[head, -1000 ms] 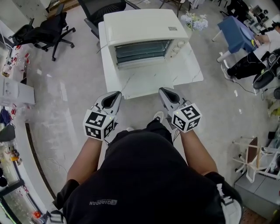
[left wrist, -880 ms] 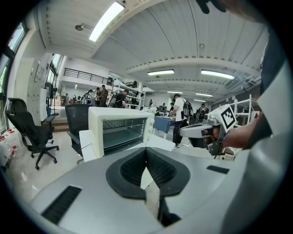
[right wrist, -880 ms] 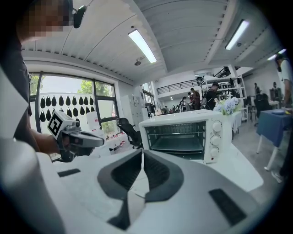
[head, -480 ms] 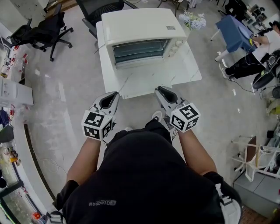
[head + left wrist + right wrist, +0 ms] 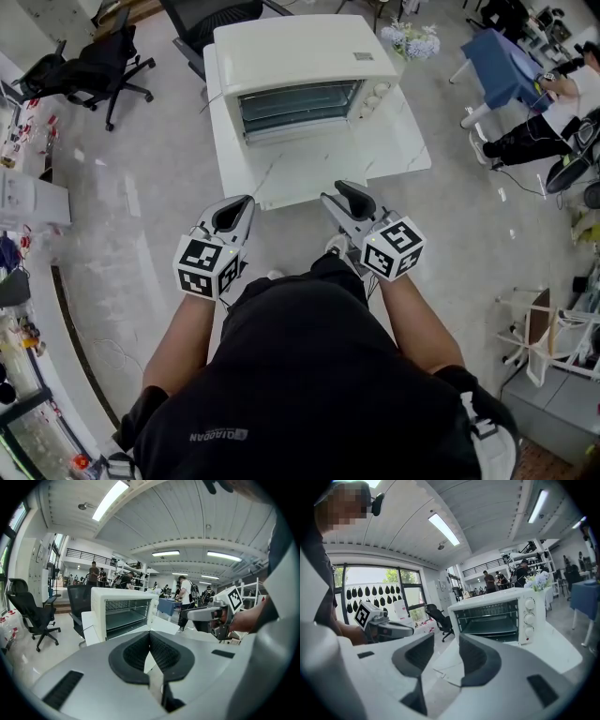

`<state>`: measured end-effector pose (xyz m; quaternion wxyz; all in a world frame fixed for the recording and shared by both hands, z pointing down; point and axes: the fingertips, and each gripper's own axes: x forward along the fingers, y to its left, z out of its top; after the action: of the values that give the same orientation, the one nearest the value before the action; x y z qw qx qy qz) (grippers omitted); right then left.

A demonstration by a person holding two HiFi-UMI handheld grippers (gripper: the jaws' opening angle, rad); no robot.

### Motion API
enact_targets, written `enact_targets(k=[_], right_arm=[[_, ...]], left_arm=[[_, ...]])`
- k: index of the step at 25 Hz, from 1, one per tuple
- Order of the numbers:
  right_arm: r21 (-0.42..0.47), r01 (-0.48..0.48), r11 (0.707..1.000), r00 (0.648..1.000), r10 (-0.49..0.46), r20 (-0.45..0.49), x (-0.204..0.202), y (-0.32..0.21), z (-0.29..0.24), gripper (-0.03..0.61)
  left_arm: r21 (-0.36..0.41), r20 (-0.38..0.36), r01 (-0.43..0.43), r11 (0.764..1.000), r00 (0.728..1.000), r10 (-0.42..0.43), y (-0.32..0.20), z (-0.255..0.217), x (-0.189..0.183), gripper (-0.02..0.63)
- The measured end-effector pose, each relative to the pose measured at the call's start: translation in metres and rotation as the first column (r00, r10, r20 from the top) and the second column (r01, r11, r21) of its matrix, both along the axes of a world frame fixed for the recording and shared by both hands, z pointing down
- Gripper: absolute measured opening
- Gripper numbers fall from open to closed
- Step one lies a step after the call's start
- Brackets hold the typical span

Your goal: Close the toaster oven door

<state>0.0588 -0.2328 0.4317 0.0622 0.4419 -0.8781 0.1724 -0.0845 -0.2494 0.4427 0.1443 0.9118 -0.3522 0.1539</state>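
oven [image 5: 298, 58] upper centre, open | right gripper [image 5: 339, 195] jaws just spread, empty, likely readying to push; left gripper [image 5: 246, 201] closed, empty

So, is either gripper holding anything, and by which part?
Nothing is held. The left gripper is shut on nothing; the right gripper has just been opening its jaws, nothing between them. Both hang short of the toaster oven.

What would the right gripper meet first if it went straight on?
Probably the table top, short of the oven; depth is unclear. The right gripper has just been opening its jaws, with nothing between them.
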Motion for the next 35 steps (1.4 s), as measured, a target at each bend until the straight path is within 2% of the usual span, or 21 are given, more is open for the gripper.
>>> enact_targets(k=[10,16,22,25,27,31,35], right_arm=[[-0.053,-0.013,0.999,1.000,0.014,0.025,0.004,0.002,0.014,0.153],[-0.197,-0.001,0.981,0.997,0.017,0.079,0.004,0.013,0.062,0.153],[-0.327,-0.073,0.942,0.994,0.095,0.051,0.016,0.017,0.144,0.153],[-0.408,-0.127,0.904,0.979,0.180,0.094,0.029,0.014,0.178,0.153],[-0.467,-0.174,0.867,0.957,0.261,0.128,0.043,0.009,0.200,0.153],[-0.579,-0.263,0.772,0.888,0.429,0.168,0.071,-0.001,0.245,0.153],[-0.647,-0.319,0.693,0.830,0.534,0.163,0.092,-0.008,0.280,0.153]], left_arm=[[-0.022,0.009,-0.016,1.000,1.000,0.016,0.002,0.009,0.005,0.003],[-0.064,0.028,-0.028,0.998,0.999,0.029,0.006,0.027,0.007,0.003],[-0.122,0.068,-0.014,0.992,0.997,0.022,0.008,0.059,0.000,0.003],[-0.143,0.072,-0.011,0.990,0.997,0.021,0.011,0.069,-0.002,0.003],[-0.155,0.069,-0.006,0.988,0.997,0.017,0.013,0.073,-0.004,0.003],[-0.175,0.085,0.010,0.984,0.996,0.005,0.015,0.080,-0.010,0.003],[-0.186,0.114,0.020,0.982,0.994,0.002,0.018,0.083,-0.015,0.003]])
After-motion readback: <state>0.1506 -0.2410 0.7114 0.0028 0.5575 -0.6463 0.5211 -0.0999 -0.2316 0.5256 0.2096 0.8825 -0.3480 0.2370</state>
